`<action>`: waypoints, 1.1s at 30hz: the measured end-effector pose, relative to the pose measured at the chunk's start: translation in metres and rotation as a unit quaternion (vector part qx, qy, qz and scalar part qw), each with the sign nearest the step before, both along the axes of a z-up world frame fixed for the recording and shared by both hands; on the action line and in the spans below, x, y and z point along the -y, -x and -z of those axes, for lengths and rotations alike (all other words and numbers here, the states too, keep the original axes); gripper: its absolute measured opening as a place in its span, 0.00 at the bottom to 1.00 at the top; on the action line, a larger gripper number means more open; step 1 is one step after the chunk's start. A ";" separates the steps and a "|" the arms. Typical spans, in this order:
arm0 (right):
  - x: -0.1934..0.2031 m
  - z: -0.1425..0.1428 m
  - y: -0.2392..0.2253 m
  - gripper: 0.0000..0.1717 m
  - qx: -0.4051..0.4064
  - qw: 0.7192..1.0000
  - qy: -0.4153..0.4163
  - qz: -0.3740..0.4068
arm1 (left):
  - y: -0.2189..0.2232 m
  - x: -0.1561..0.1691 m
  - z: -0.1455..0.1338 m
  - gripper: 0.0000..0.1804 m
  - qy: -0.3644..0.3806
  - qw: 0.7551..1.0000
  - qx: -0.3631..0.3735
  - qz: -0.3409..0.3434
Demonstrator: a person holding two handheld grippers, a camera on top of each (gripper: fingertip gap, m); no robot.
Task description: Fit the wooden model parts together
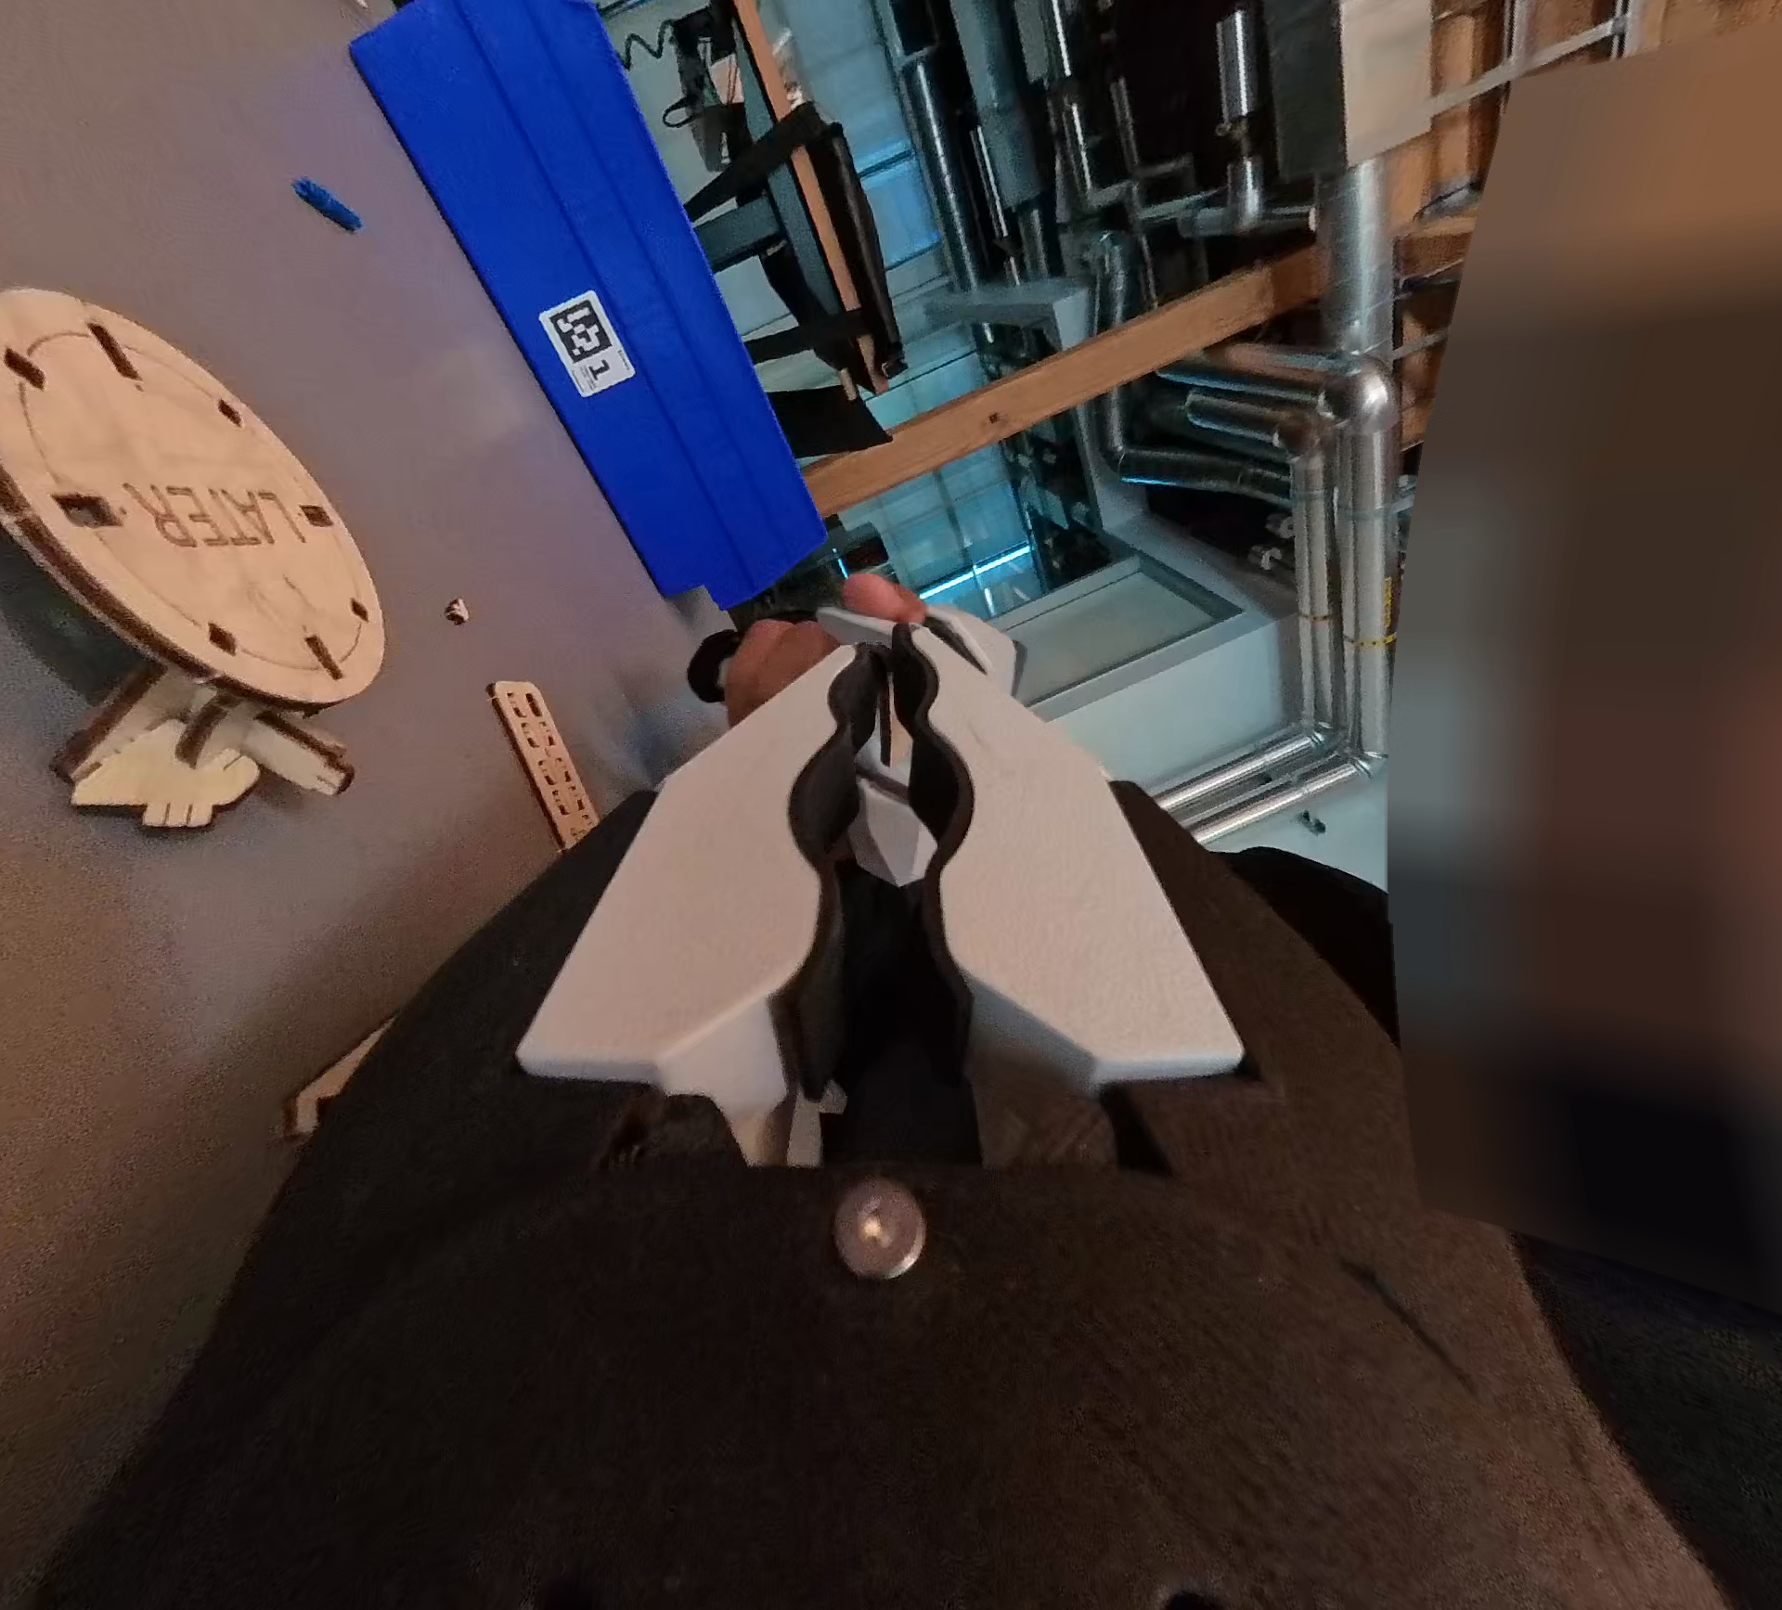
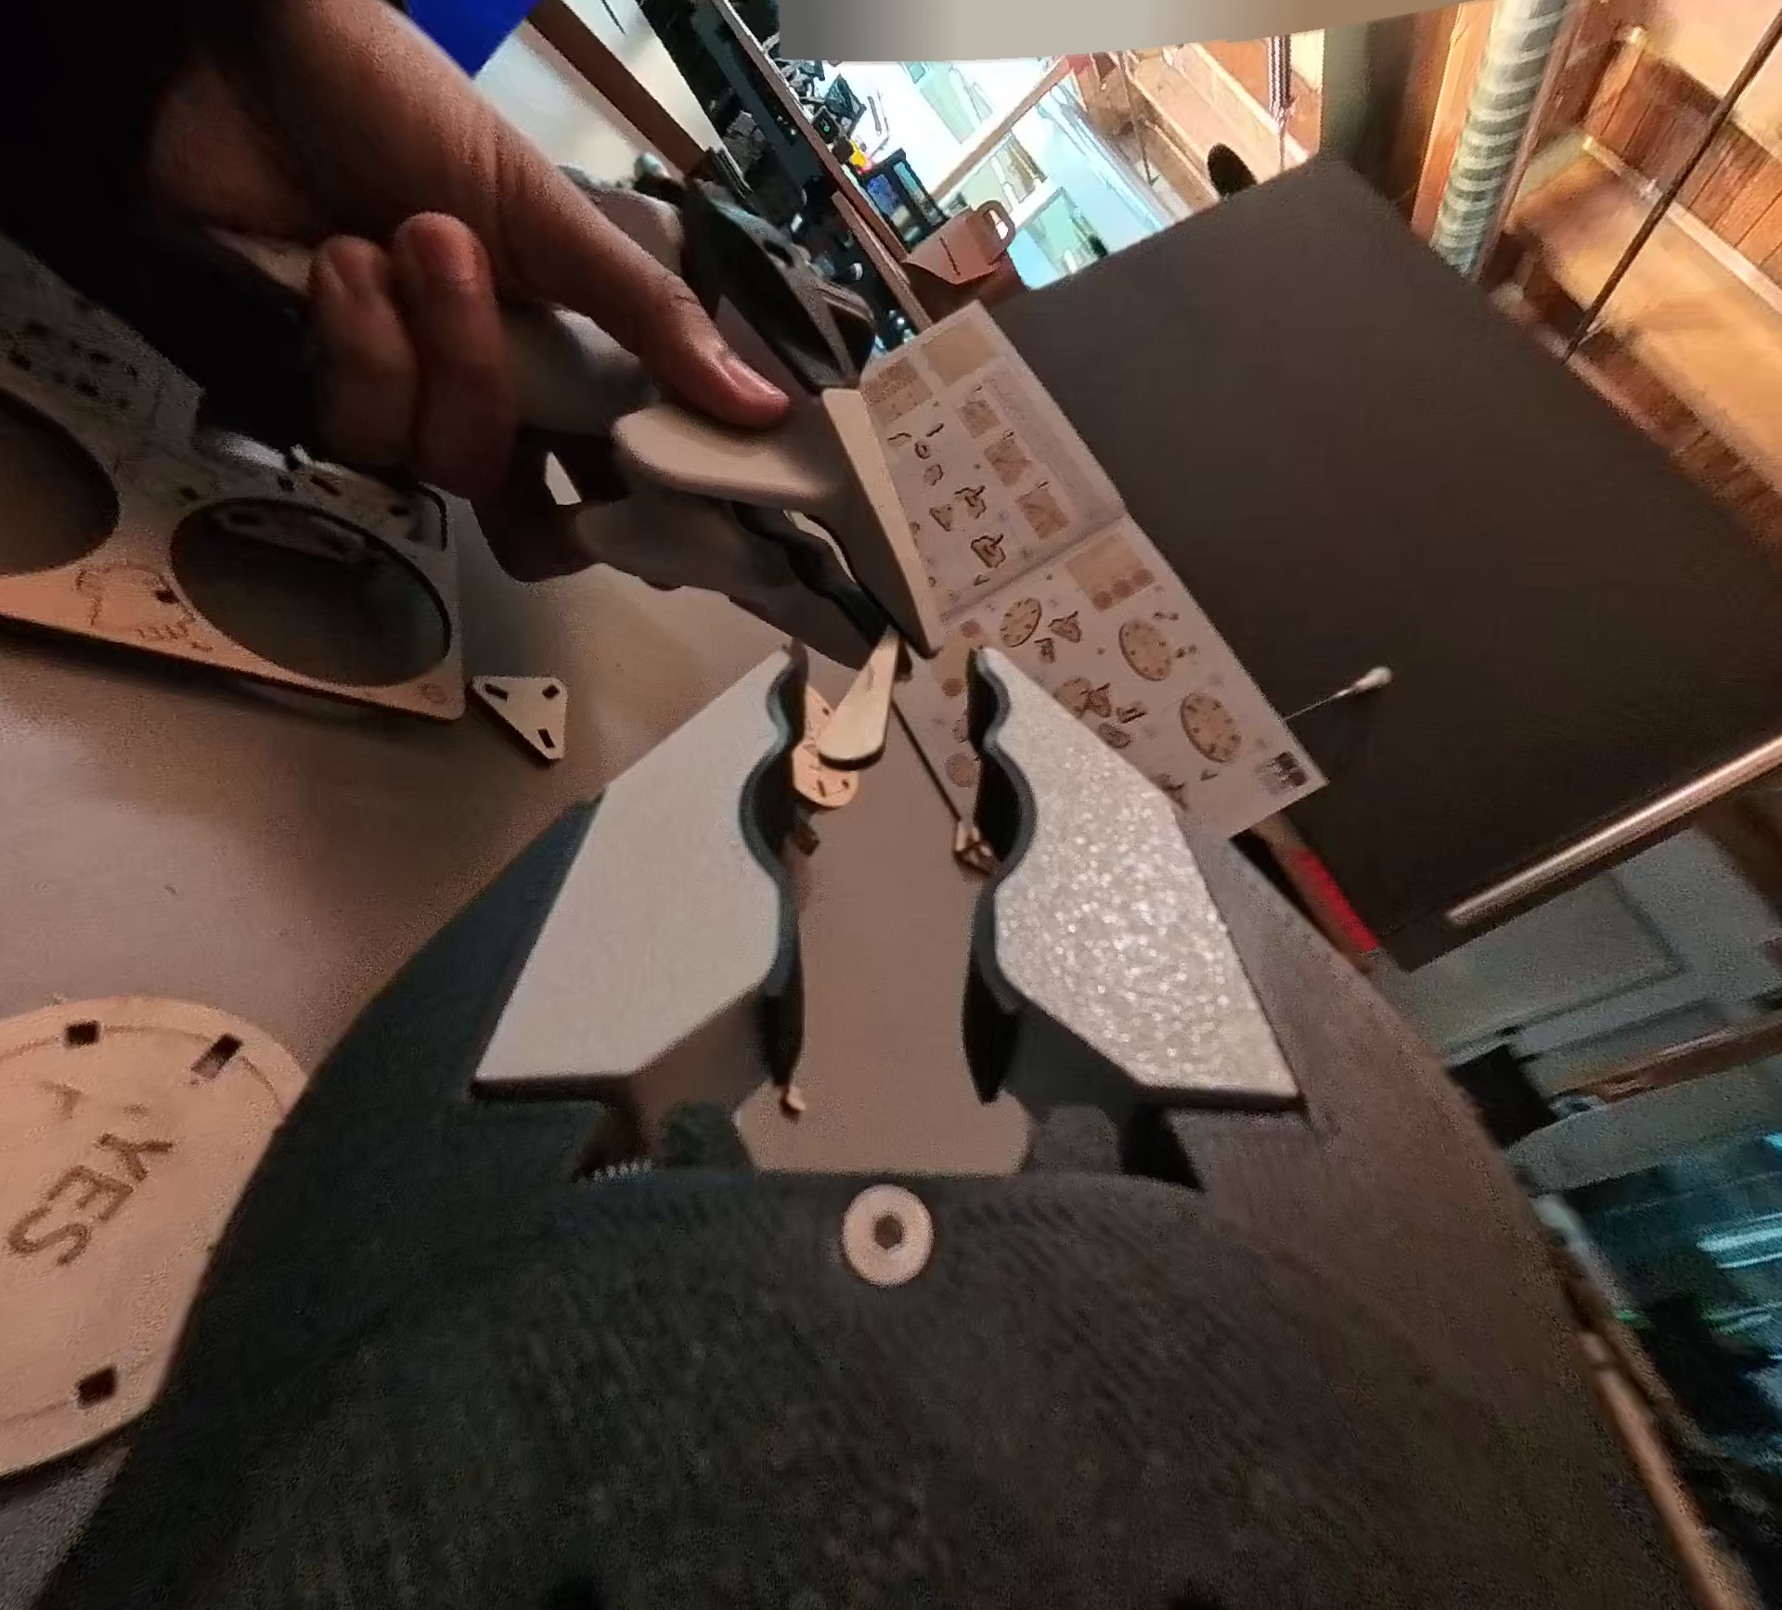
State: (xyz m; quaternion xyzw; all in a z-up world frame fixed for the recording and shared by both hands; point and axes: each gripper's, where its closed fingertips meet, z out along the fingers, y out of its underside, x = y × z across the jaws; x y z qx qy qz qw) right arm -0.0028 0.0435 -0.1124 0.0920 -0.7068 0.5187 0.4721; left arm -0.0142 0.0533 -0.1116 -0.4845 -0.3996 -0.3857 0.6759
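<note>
My left gripper point(image 1: 877, 662) is shut on a thin flat wooden piece point(image 1: 884, 720), seen edge-on between its black pads. In the right wrist view the left gripper point(image 2: 892, 633), held by a hand point(image 2: 434, 233), comes in from the upper left and pinches the narrow end of that pointed, leaf-shaped wooden piece point(image 2: 858, 720). My right gripper point(image 2: 887, 686) is open. The piece hangs between its fingers with a gap on each side, and neither pad touches it. A second small wooden part point(image 2: 824, 778) lies on the table just under it.
A wooden disc on a stand point(image 1: 183, 494), a slotted wooden strip point(image 1: 545, 759) and a blue bin point(image 1: 579, 262) are on the grey table. There is also a wooden sheet with round cut-outs point(image 2: 241, 600), a triangular piece point(image 2: 526, 710), a picture instruction sheet point(image 2: 1090, 590), a cotton swab point(image 2: 1350, 691) and another disc point(image 2: 116, 1197). Left and right tips are no more than a few centimetres apart.
</note>
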 end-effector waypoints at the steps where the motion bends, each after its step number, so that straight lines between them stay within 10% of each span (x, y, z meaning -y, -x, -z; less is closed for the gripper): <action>1: 0.001 0.001 -0.001 0.15 -0.017 1.000 -0.012 0.003 | 0.000 0.000 0.001 0.01 0.002 1.000 0.002 0.000; 20: 0.000 -0.007 -0.005 0.05 0.015 1.000 0.002 0.007 | -0.006 0.000 -0.008 0.01 -0.024 0.999 -0.004 0.022; 33: -0.013 -0.003 0.014 0.05 0.188 0.980 0.065 0.015 | 0.054 0.064 0.041 0.22 0.273 0.944 -0.100 -0.153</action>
